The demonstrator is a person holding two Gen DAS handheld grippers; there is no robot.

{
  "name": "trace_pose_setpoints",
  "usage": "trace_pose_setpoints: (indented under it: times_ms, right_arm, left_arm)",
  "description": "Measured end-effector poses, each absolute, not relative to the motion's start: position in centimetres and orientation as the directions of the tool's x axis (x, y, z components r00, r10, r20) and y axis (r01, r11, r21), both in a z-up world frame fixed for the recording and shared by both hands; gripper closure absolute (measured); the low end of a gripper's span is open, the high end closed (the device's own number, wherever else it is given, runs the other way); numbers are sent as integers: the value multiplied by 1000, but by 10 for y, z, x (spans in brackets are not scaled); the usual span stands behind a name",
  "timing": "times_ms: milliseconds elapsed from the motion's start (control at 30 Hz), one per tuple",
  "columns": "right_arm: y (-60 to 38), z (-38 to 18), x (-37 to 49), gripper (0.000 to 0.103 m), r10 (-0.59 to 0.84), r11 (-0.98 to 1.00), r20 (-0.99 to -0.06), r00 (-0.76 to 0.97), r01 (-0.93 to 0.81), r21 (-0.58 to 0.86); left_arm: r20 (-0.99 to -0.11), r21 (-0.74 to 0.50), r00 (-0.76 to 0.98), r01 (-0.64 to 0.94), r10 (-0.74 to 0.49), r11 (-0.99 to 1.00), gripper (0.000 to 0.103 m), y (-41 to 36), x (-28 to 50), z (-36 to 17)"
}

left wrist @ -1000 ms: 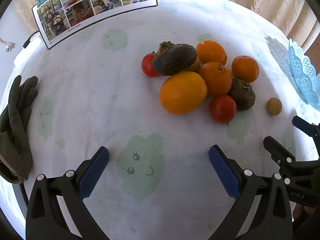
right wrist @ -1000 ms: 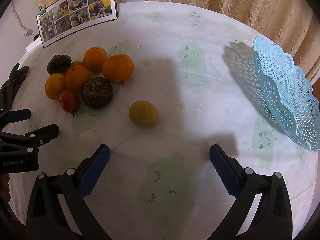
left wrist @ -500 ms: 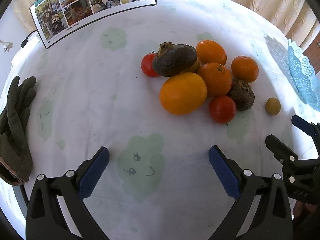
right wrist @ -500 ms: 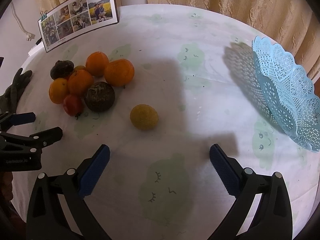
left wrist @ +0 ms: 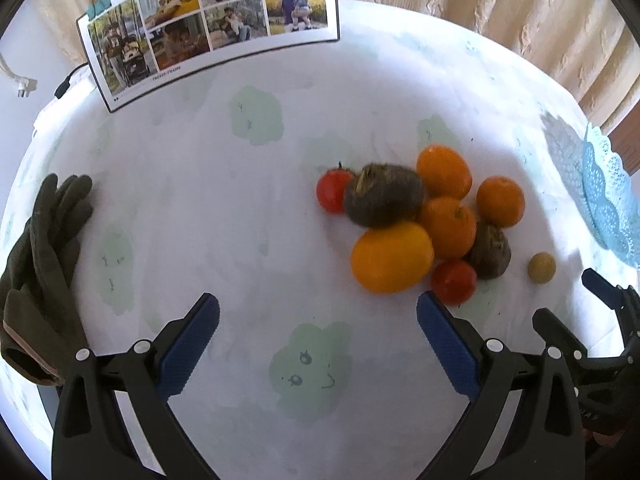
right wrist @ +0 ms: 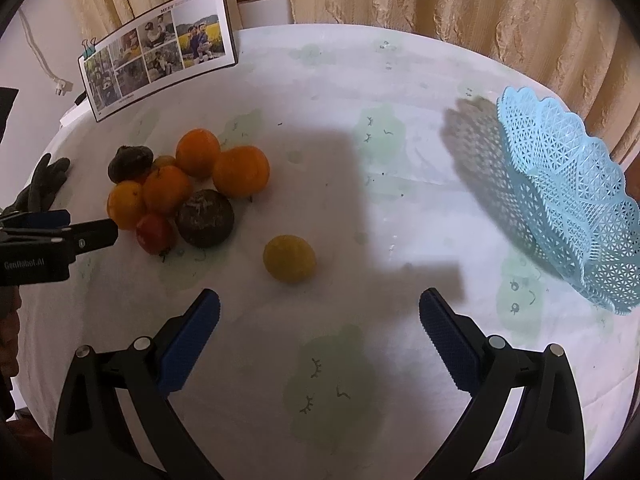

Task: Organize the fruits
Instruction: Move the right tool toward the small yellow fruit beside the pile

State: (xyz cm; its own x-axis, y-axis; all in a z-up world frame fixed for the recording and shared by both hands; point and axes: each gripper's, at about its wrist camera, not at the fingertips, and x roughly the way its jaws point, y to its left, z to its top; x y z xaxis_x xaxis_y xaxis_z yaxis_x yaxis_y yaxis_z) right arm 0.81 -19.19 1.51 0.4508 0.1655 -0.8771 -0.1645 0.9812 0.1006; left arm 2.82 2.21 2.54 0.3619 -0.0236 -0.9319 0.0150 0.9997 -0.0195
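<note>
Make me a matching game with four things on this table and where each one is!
Things:
1. small yellow fruit
2. blue basket
3. dark gloves
4. photo board

Places:
A. far edge of the table, standing up
B. alone, apart from the fruit pile, just ahead of the right gripper
C. table's left edge, seen from the left gripper
D. table's right side, with no fruit showing in it

Pairs: 1-B, 2-D, 3-C, 4-A
</note>
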Motion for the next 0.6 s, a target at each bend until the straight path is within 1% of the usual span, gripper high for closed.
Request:
trace_pose_setpoints:
  times_ms: [600]
  right_arm:
    - [-193, 20, 10, 2, 193, 978, -864, 466, -164, 130]
  left_arm:
    - [-922, -27, 385, 37, -39, 999, 5, 11, 52, 40]
